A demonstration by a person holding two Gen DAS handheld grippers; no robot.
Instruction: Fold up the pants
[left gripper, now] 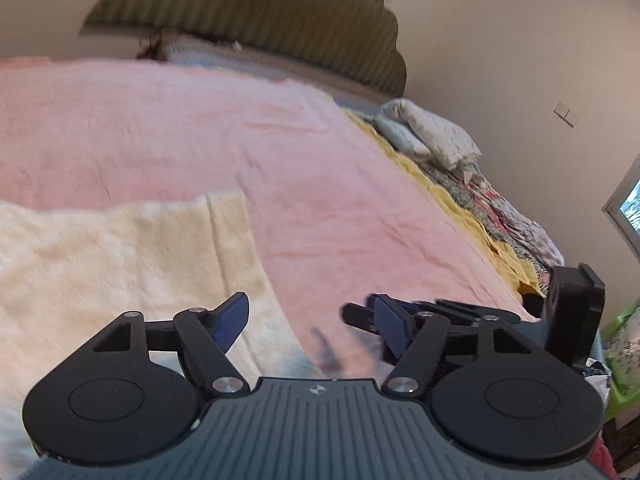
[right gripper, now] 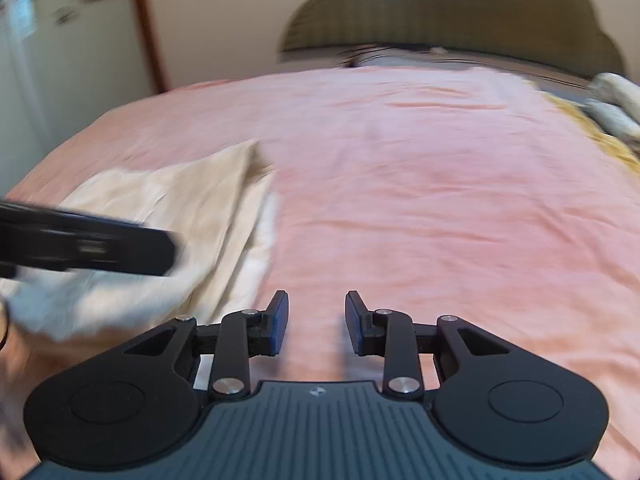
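Left wrist: one pants [left gripper: 120, 264], two tongs [left gripper: 308, 326].

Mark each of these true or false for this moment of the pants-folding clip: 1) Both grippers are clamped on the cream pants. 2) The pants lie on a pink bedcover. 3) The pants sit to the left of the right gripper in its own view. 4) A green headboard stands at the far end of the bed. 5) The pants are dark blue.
1) False. The left gripper and the right gripper both stand open with nothing between their fingers.
2) True. The cream pants rest on the pink bedcover.
3) True. They lie to its left in the right wrist view.
4) True. The headboard is olive green.
5) False. They are cream.
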